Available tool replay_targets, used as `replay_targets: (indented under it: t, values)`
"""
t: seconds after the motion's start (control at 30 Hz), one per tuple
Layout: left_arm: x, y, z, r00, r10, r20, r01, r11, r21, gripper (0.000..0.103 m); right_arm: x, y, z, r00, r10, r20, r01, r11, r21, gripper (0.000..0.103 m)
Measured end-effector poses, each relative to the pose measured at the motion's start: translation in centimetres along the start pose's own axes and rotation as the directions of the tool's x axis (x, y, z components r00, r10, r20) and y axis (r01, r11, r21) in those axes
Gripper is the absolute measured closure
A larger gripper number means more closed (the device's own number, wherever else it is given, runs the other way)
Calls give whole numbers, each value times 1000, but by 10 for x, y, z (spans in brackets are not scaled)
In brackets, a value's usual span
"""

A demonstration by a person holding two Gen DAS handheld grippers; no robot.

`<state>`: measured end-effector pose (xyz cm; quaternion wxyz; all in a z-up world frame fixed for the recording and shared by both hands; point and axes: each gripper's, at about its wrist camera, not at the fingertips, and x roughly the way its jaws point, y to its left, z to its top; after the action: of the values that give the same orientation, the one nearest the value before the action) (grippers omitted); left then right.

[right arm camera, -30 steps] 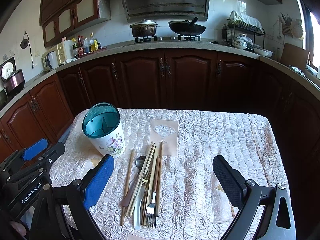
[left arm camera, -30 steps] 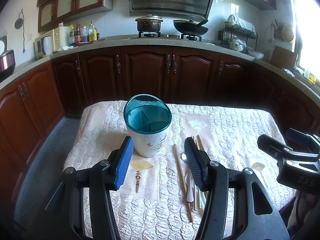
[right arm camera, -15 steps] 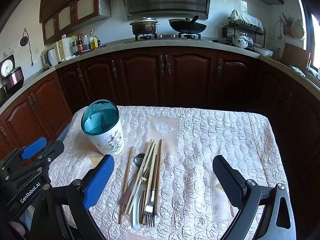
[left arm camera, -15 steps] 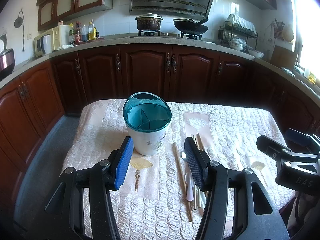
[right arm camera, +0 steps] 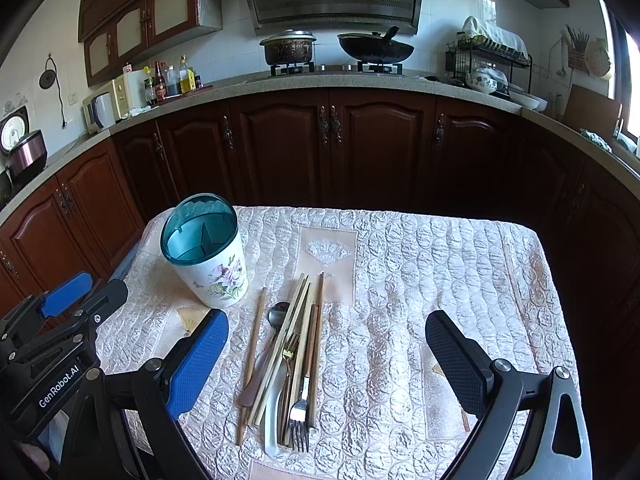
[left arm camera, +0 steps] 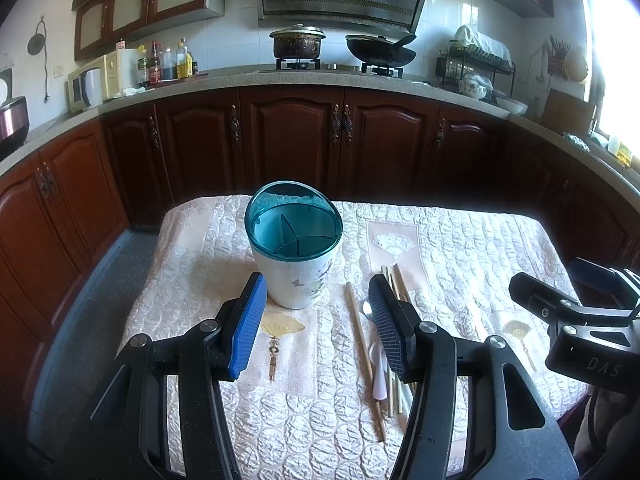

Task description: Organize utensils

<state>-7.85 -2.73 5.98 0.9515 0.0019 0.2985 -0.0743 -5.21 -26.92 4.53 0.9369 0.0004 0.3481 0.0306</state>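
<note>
A white floral utensil holder [left arm camera: 295, 256] [right arm camera: 208, 256] with a teal divided insert stands upright on the left part of the quilted table [right arm camera: 420, 264]. Just right of it lies a heap of utensils [right arm camera: 292, 360] [left arm camera: 376, 344]: several chopsticks, a metal spoon [right arm camera: 277, 314], a fork [right arm camera: 300, 420] and a white spoon. My left gripper [left arm camera: 316, 320] hovers open near the holder's base, nothing between its fingers. My right gripper [right arm camera: 326, 356] is wide open above the heap, clear of it.
Dark wooden cabinets [right arm camera: 332, 148] ring the table on three sides. The counter carries a pot [right arm camera: 287, 48], a wok [right arm camera: 374, 49], bottles, a microwave [right arm camera: 108, 104] and a dish rack [right arm camera: 490, 68]. Bare tablecloth stretches to the right of the utensils.
</note>
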Motion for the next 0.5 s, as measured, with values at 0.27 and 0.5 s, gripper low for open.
replay_targets:
  t: [0.27, 0.5]
  values:
    - [1, -1, 0, 1000, -4, -10, 4, 1000, -2, 50, 3, 1, -2, 1000, 0, -14, 0, 1000, -4, 4]
    - [5, 0, 0, 1000, -8, -19, 8, 1000, -4, 50, 8, 1, -2, 1000, 2, -27, -2, 1000, -6, 4]
